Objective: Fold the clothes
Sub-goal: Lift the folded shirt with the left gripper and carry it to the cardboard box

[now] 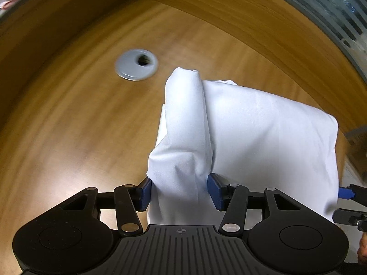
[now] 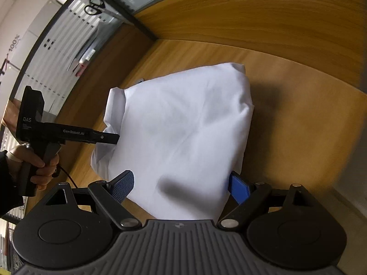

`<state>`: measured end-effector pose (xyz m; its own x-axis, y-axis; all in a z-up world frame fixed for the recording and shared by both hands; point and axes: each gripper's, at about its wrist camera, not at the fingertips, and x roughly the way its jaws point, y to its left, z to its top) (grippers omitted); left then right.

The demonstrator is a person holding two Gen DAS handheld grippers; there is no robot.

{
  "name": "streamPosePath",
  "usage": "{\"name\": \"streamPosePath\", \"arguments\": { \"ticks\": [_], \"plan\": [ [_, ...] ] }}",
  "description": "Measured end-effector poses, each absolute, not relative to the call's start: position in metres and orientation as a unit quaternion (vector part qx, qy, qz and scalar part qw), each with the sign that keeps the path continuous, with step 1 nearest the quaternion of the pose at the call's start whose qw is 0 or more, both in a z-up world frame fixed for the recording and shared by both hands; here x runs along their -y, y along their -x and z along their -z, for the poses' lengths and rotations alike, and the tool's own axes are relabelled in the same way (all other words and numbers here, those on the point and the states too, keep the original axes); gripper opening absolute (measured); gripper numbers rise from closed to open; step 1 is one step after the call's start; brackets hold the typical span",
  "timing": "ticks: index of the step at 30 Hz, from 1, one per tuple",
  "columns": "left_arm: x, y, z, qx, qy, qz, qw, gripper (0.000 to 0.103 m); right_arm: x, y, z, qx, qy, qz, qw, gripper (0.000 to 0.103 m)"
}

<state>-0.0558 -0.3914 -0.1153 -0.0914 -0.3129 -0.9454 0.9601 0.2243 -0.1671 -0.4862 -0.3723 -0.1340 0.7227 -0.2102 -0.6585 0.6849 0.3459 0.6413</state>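
A white garment lies bunched on the wooden table. My left gripper points steeply down, its blue pads shut on a thick gathered fold of the cloth, which rises as a ridge. From the right wrist view the garment bulges like a tent, and the left gripper enters its left side. My right gripper is open, its pads wide apart. The garment's near edge lies between them, and the left pad's face is bare. The right gripper also shows at the cloth's right edge.
A grey round cable grommet sits in the tabletop beyond the garment. A striped glass partition runs along the table's back edge, with black scissors behind it. A person's hand holds the left gripper's handle. Bare wood lies to the right.
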Motion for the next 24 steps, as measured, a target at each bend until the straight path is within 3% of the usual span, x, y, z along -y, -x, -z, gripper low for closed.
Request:
{"name": "streamPosePath", "arguments": {
  "ticks": [7, 20, 22, 24],
  "plan": [
    [0.391, 0.097, 0.121, -0.507, -0.335, 0.569, 0.554, 0.055, 0.343, 0.542, 0.139, -0.218, -0.522, 0.354, 0.744, 0.092],
    [0.392, 0.173, 0.129, -0.511, -0.362, 0.610, 0.485, 0.058, 0.303, 0.613, 0.226, -0.048, -0.704, 0.318, 0.633, 0.094],
    [0.392, 0.170, 0.130, -0.518, -0.352, 0.609, 0.487, 0.059, 0.300, 0.613, 0.237, -0.025, -0.719, 0.305, 0.624, 0.089],
    [0.386, 0.165, 0.128, -0.525, -0.329, 0.612, 0.491, 0.064, 0.298, 0.614, 0.243, -0.006, -0.721, 0.308, 0.620, 0.074]
  ]
}}
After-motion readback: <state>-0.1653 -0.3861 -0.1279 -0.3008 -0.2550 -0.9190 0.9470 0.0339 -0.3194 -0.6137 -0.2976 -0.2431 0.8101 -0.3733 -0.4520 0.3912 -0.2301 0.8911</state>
